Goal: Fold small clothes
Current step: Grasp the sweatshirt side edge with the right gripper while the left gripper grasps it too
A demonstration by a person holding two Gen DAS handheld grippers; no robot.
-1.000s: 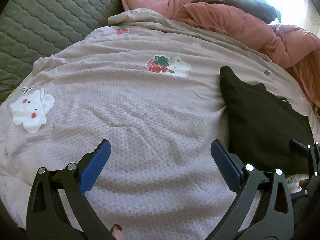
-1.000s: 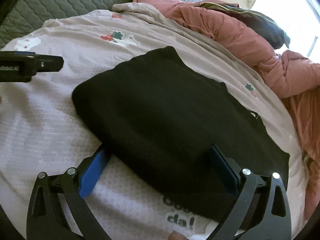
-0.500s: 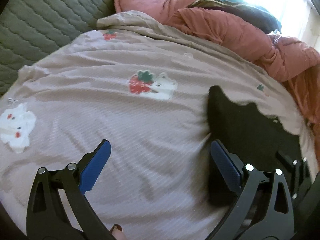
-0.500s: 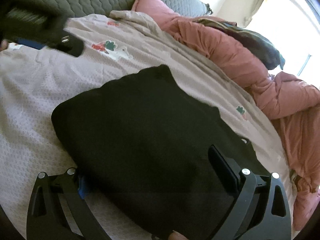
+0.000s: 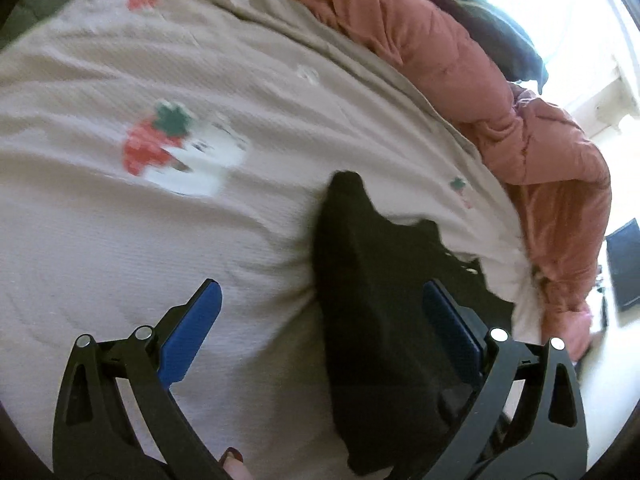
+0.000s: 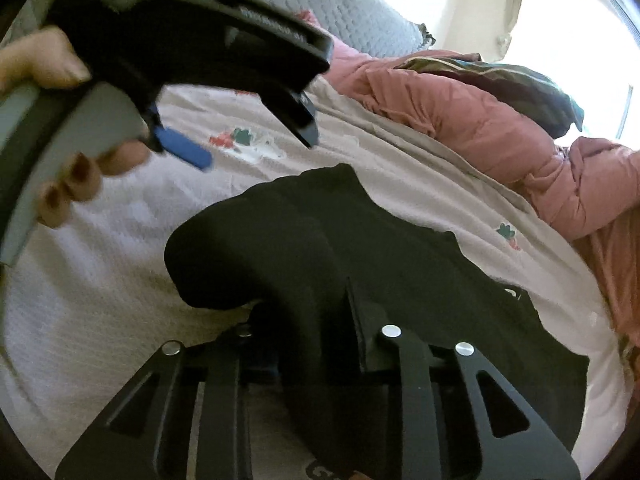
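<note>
A black garment point(image 5: 380, 304) lies on the beige bedspread point(image 5: 180, 240) with strawberry prints. My left gripper point(image 5: 320, 300) is open, its blue pads point(image 5: 188, 336) straddling the garment's left edge, one over bedspread and one over cloth. In the right wrist view the garment point(image 6: 420, 264) is bunched up, and my right gripper point(image 6: 308, 312) is shut on its near edge, lifting a fold. The left gripper point(image 6: 256, 136) also shows there, high at the upper left, held by a hand.
A pink quilt point(image 5: 500, 92) and a dark pillow point(image 5: 492, 28) are heaped along the far right of the bed. A grey quilted headboard point(image 6: 360, 16) stands behind. The bedspread point(image 6: 100, 280) stretches bare to the left of the garment.
My right gripper has closed on the garment's near edge and raised a fold. My left gripper has moved right and forward over the garment's left edge, still open.
</note>
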